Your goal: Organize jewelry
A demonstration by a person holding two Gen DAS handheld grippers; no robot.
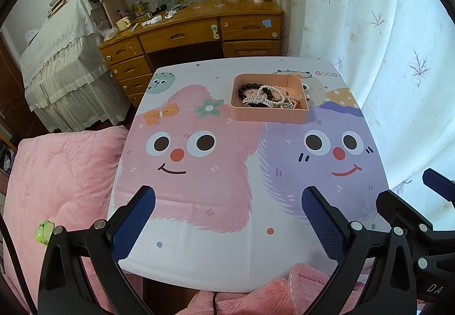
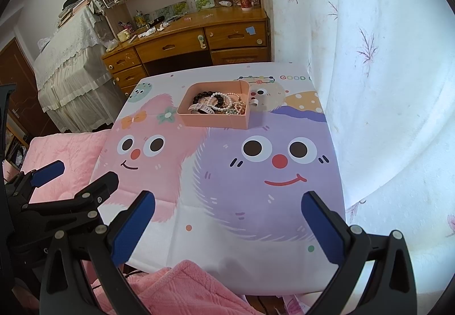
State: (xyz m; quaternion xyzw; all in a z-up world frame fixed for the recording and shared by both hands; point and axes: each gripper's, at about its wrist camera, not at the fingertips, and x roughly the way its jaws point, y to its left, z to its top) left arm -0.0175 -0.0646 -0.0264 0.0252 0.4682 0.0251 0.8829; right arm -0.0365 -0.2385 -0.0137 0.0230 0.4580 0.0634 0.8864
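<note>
A pink box [image 1: 267, 115] stands at the far right of the cartoon-print table [image 1: 199, 252]. It holds a heap of jewelry [image 1: 267, 97]: dark bead and pearl bracelets and a white watch strap. The box also shows in the right wrist view [image 2: 210, 121] with the jewelry [image 2: 219, 105] inside. My left gripper [image 1: 227, 201] is open and empty over the near table edge. My right gripper [image 2: 227, 205] is open and empty beside it, also near the front edge. Both are well short of the box.
A small white object [image 2: 259, 97] lies on the table just right of the box. A pink quilt [image 1: 57, 172] lies left of the table, a white curtain [image 1: 398, 59] right. A wooden desk [image 1: 199, 30] stands behind.
</note>
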